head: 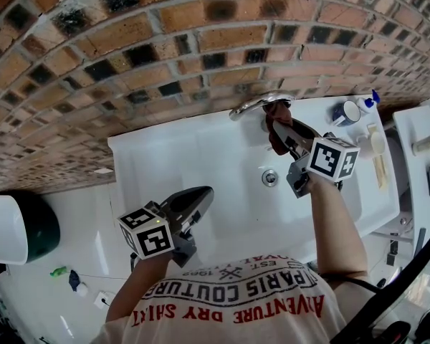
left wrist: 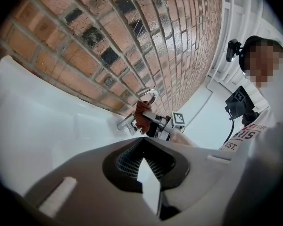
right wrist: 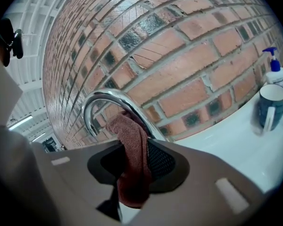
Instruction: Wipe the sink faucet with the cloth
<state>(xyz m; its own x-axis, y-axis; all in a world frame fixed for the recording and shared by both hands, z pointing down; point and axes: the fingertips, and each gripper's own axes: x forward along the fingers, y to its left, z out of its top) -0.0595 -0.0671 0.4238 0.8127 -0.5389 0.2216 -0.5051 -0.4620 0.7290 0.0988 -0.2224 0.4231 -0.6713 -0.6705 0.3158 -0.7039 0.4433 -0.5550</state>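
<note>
One big brick wall [head: 129, 49] fills the top of the head view. Below it sits the white sink [head: 201, 163], with its drain near the middle of the frame.

The shiny faucet [right wrist: 101, 102] stands at the back edge of the sink, right against the wall. In the head view it is in the upper middle, and its long spout runs sideways along the wall. In the right gripper view it bends over like a hook, up and to the left of the jaws.

The right tool [head: 281, 126] is the near one. It points up the frame at the faucet, and its jaws are clamped on the red-brown cloth [right wrist: 132, 164]. The cloth hangs out in front of the jaws. Its top edge lies against the bend of the spout, or just beside it; I cannot tell which. So the next rub likely has to go along the spout, to the left in the head view.

The left tool [head: 203, 194] is well apart from the faucet, at the lower left over the sink. Its jaws are pressed together with nothing in them.

A blue mug [right wrist: 270, 105] and a soap bottle [right wrist: 275, 69] stand on the sink rim, far to the right.
</note>
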